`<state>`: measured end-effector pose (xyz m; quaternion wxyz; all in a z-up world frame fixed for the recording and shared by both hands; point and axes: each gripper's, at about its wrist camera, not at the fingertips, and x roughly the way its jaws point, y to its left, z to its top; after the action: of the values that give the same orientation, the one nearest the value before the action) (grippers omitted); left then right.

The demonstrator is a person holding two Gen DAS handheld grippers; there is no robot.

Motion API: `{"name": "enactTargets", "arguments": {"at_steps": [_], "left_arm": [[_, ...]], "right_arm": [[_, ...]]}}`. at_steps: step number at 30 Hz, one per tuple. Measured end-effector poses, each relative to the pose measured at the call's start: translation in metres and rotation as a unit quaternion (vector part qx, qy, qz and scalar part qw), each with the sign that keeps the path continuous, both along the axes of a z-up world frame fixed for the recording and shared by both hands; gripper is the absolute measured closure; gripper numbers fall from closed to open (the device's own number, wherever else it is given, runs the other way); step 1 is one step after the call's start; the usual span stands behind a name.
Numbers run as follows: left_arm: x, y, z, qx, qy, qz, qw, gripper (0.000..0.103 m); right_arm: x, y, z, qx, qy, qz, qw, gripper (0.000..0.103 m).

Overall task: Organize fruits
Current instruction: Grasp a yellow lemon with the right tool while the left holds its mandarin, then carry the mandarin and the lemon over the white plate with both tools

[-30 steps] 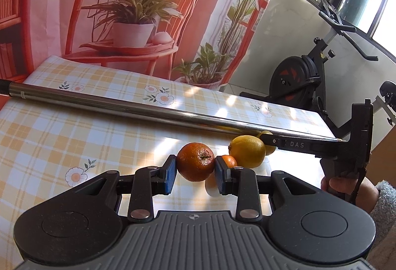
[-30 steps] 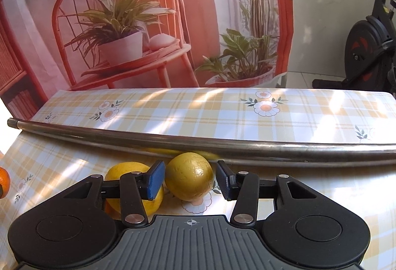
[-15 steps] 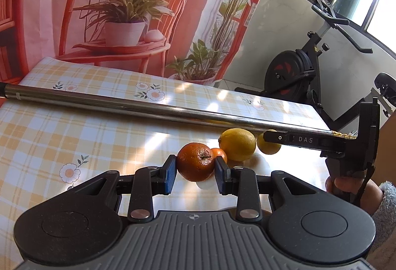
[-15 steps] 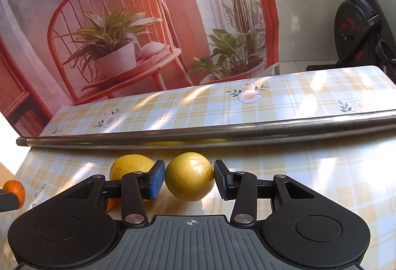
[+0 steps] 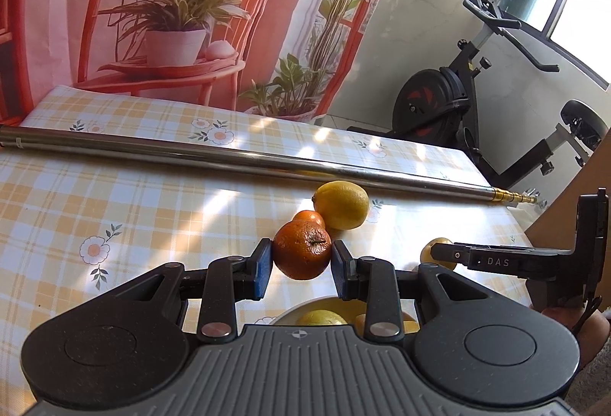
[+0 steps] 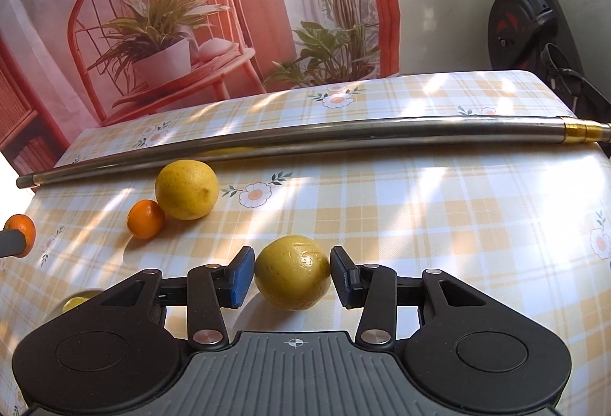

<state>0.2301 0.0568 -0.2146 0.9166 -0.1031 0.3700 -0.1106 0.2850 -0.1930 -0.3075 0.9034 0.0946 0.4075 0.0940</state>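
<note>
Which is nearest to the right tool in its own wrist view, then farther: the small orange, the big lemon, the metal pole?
1. Small orange, ahead on the left.
2. Big lemon, just behind it, touching or nearly so.
3. Metal pole, lying across the far table.

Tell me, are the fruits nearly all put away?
Partly. Some yellow fruit already sits in the pale bowl. The left tongs hold a dark orange, the right tongs a round yellow fruit. A big yellow lemon and small orange mandarin wait on the tablecloth.
</note>
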Motion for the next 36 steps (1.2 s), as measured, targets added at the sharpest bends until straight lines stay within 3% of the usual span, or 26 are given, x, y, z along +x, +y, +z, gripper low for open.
{"name": "enactTargets", "arguments": {"at_steps": [23,36], "left_arm": [[-0.014,-0.002,-0.004,0.008,0.020,-0.008,0.9997,0.069],[-0.035,-0.010,-0.007,-0.006,0.037,-0.053,0.9979,0.069]], "right_arm": [[0.006,-0.002,-0.017,0.011,0.011,-0.011,1.000,0.060],[-0.044,0.003,0.023,0.068,-0.039,-0.009,0.997,0.060]]}}
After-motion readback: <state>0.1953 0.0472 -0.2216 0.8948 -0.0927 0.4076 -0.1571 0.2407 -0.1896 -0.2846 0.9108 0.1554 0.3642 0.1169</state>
